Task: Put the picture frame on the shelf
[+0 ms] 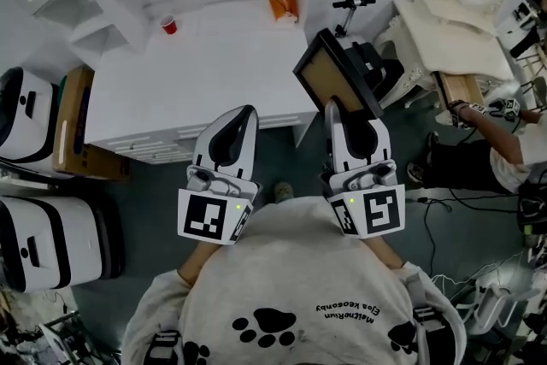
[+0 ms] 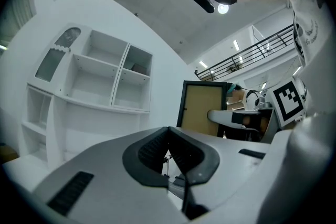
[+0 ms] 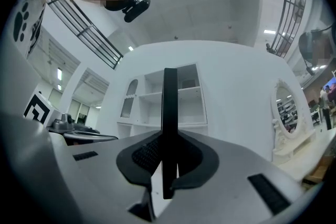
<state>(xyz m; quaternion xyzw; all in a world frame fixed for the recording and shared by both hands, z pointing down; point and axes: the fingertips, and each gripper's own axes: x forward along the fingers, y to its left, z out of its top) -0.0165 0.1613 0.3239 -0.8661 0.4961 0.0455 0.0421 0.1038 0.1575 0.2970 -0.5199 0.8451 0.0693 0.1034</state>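
While right gripper [image 1: 338,111] clamped picture frame [image 1: 327,74] by its edge, frame stood raised in air beside white desk [image 1: 205,73], aimed toward shelf [image 3: 184,94], probably for placing. Left gripper [image 1: 244,114] hung alongside, jaws together, empty, seemingly spare.

Picture frame [image 1: 336,74] just right of table [image 1: 205,73]

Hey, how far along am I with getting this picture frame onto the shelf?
Done: the black-edged picture frame with a tan panel is picked up, clamped edge-on between the fingers of the right gripper. In hand: it is held in the air, facing the white shelf unit. Left: setting it on a shelf board and letting go. The left gripper is shut and empty.
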